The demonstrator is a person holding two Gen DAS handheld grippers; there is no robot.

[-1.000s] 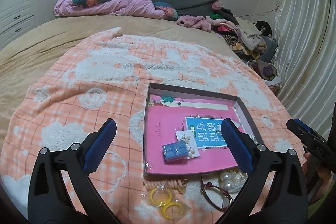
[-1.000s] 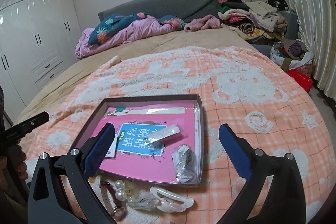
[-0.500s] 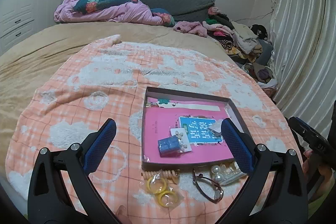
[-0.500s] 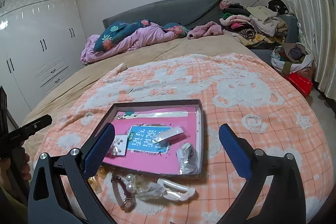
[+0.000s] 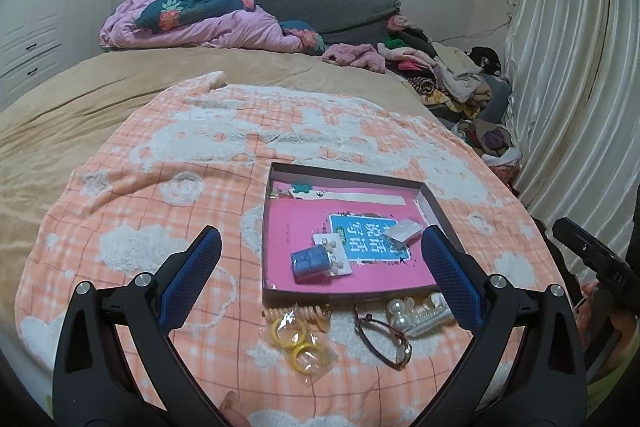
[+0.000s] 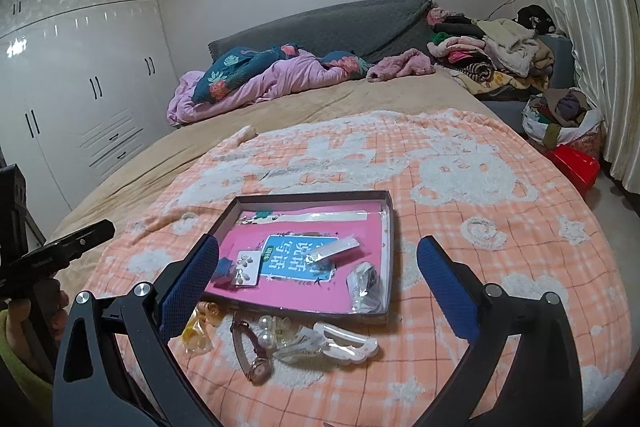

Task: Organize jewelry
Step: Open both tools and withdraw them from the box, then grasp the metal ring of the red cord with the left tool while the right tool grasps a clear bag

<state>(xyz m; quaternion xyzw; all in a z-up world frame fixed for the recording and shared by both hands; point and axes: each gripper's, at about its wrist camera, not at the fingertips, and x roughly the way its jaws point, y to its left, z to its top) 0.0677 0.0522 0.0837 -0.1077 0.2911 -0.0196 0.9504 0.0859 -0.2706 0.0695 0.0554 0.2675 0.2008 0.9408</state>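
Observation:
A shallow dark box [image 5: 269, 223] [image 6: 390, 259] with a pink lining lies on the orange blanket. Inside it are a small blue case [image 5: 310, 263], an earring card [image 5: 334, 255] [image 6: 245, 267] and clear packets [image 5: 404, 229] [image 6: 366, 285]. In front of the box, on the blanket, lie yellow rings in a bag [image 5: 298, 341], a coil tie [image 5: 298, 311], a wristwatch [image 5: 384, 341] [image 6: 252, 351], pearl pieces [image 5: 404, 311] [image 6: 268, 331] and a white hair clip [image 6: 346, 341]. My left gripper [image 5: 320, 259] and right gripper [image 6: 318, 267] both hover open above the near edge, holding nothing.
The orange checked blanket [image 5: 180, 195] covers a tan bed [image 5: 80, 95]. A pink quilt and pillows [image 5: 200, 23] lie at the grey headboard. Clothes [image 5: 444, 71] pile up at the far right by the curtain [image 5: 568, 87]. White wardrobes [image 6: 80, 87] stand at left.
Both grippers have pulled back and risen, so the box and the loose jewelry look smaller and farther off. Nothing was picked up and both stay open.

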